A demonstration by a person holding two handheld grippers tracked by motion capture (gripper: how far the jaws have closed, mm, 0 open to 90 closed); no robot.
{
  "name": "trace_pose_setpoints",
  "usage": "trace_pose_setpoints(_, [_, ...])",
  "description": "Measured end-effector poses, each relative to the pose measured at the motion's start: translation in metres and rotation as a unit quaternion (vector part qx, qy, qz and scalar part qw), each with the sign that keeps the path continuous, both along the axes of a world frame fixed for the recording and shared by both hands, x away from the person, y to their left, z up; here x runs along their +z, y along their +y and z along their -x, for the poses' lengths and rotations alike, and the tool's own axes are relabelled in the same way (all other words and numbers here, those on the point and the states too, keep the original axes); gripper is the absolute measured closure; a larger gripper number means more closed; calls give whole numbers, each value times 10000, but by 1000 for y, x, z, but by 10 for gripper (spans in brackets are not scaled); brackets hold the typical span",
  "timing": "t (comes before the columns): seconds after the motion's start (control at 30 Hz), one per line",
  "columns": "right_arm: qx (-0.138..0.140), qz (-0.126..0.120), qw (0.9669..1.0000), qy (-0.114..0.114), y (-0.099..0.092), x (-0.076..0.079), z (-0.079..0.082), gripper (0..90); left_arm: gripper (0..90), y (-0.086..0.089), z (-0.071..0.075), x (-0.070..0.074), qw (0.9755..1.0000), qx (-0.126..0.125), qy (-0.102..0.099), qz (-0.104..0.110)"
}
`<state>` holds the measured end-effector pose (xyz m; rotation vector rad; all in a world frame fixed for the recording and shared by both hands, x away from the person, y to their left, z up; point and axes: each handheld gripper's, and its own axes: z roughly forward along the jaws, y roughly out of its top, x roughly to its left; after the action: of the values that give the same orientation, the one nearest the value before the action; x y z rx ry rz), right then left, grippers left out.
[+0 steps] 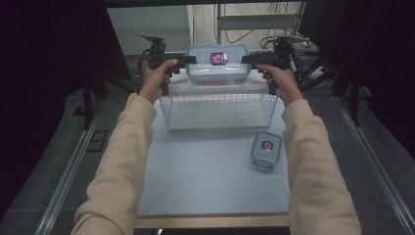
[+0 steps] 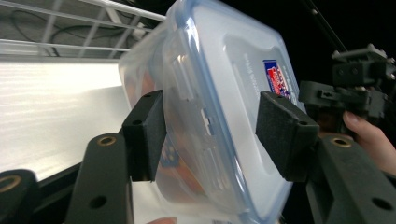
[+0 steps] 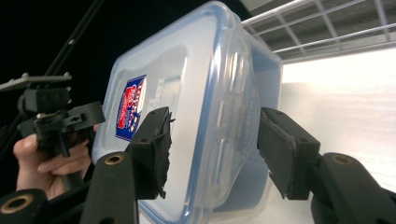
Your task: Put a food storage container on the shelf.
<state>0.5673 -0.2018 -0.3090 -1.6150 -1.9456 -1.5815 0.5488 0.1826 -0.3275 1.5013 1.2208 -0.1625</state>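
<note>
Two grippers hold one large clear container (image 1: 218, 64) between them, upper centre of the high view, lifted above the far rim of the wire basket (image 1: 218, 111). Left gripper (image 1: 188, 60) meets the container's left end, right gripper (image 1: 247, 59) its right end; each set of jaws is closed part-way on an end of the box.

Left gripper view: left gripper (image 2: 212, 133) has one pad on the body side and the other on the lid side, the blue-rimmed lid edge and a latch running between them. Container (image 2: 224, 93) tilted across frame centre; red-blue label at upper right; orange contents faintly visible through the wall. Other hand (image 2: 369, 137) and its gripper at the right edge.

Right gripper view: right gripper (image 3: 212, 151) clamps the opposite end in the same way, lid rim between the pads. Container (image 3: 187, 116) fills the centre, label at left centre. Left hand (image 3: 42, 161) at lower left.

High view alone gives the table (image 1: 195, 176), pale blue, and a small lidded container (image 1: 266, 149) at centre right, just in front of the basket, apart from it
</note>
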Motion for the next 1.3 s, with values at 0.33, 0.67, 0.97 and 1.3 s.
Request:
trace_pose_setpoints(0.33, [-413, -8, 9991, 0, 6, -4, 2, 401, 385, -3, -1, 0, 9992, 302, -34, -266])
trace_pose_setpoints(0.67, [-218, 420, 9957, -799, -10, 17, 38, 355, 392, -1, 44, 24, 9912, 278, -957, -870])
trace_pose_setpoints(0.97, [12, 587, 9917, -1147, -31, 15, 77, 339, 797, -16, 97, 12, 9837, -478, -1207, -1242])
trace_pose_setpoints(1.3, [110, 604, 9911, -1184, -42, 5, 100, 334, 900, -44, 84, -16, 9763, -318, -982, -1904])
